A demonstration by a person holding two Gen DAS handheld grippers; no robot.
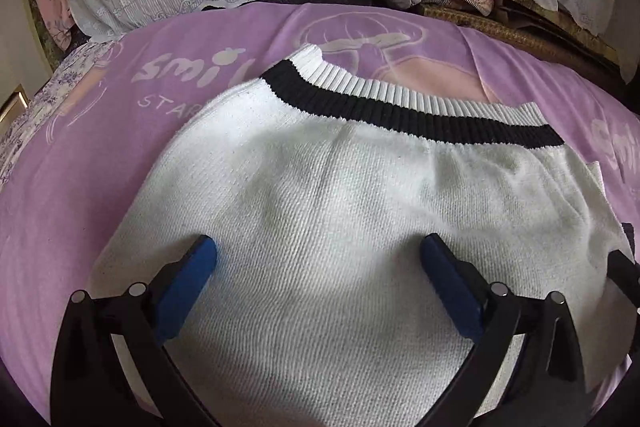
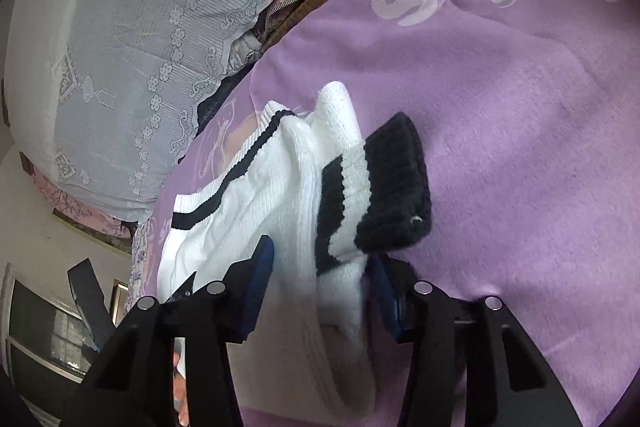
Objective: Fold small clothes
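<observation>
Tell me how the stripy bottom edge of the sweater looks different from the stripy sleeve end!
The hem is long and lies flat on the purple blanket; the sleeve cuff is short and bunched up. The hem has one thin black band under a white edge, while the cuff ends in a thick black block plus a thinner black stripe. The cuff sits by the right gripper; the hem lies far from the left gripper. Both are ribbed black-and-white knit.

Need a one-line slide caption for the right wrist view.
Right gripper shut on the black-cuffed sleeve of a white knit sweater, lifting it over a purple blanket.
</observation>
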